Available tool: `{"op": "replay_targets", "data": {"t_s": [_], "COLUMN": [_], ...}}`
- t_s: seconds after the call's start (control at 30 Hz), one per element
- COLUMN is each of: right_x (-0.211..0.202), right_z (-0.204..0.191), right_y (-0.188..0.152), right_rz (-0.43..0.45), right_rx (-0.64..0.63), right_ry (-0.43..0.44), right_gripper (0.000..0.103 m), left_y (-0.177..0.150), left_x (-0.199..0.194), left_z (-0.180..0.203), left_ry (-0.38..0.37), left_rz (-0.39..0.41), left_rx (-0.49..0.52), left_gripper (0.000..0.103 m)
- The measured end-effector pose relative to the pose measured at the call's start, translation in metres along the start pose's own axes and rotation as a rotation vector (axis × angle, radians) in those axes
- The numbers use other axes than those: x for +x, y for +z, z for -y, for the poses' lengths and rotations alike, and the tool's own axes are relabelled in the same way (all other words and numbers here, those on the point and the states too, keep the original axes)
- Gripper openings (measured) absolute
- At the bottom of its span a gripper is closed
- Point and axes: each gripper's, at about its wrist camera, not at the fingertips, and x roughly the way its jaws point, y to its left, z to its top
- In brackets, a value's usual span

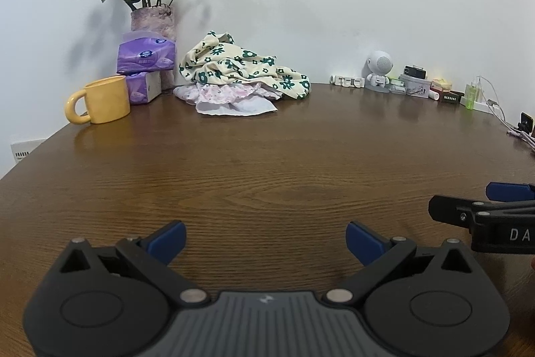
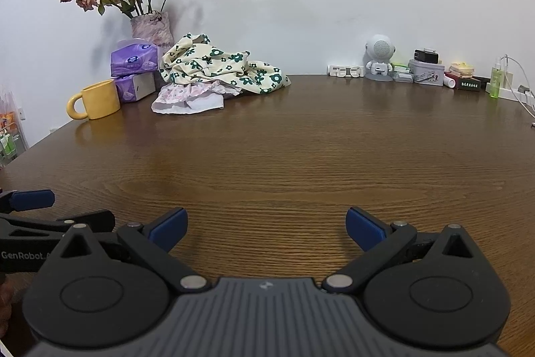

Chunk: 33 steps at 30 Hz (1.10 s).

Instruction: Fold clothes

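A crumpled cream garment with green flowers lies heaped at the back of the wooden table, against the wall. Under it sits a pale pink and white garment. My left gripper hovers low over the near table, wide open, nothing between its blue-tipped fingers. My right gripper is likewise open and empty, side by side with the left. Each shows at the edge of the other's view: the right gripper and the left gripper. Both are far from the clothes.
A yellow mug, purple tissue packs and a vase of dried roses stand left of the clothes. A white robot figure, small boxes, a green bottle and cables line the back right.
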Motion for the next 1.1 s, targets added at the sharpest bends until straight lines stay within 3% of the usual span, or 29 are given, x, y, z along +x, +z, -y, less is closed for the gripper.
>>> {"op": "replay_targets", "data": {"t_s": [1.1], "right_x": [-0.0006], "right_z": [0.001], "right_y": [-0.001], "right_rz": [0.005], "right_rx": [0.006], "right_ry": [0.008], "right_gripper": [0.103], "left_y": [-0.0015], "left_x": [0.0], "left_z": [0.0021], "left_ry": [0.011], "left_rz": [0.001], "left_rx": [0.013], "left_gripper": [0.103]}}
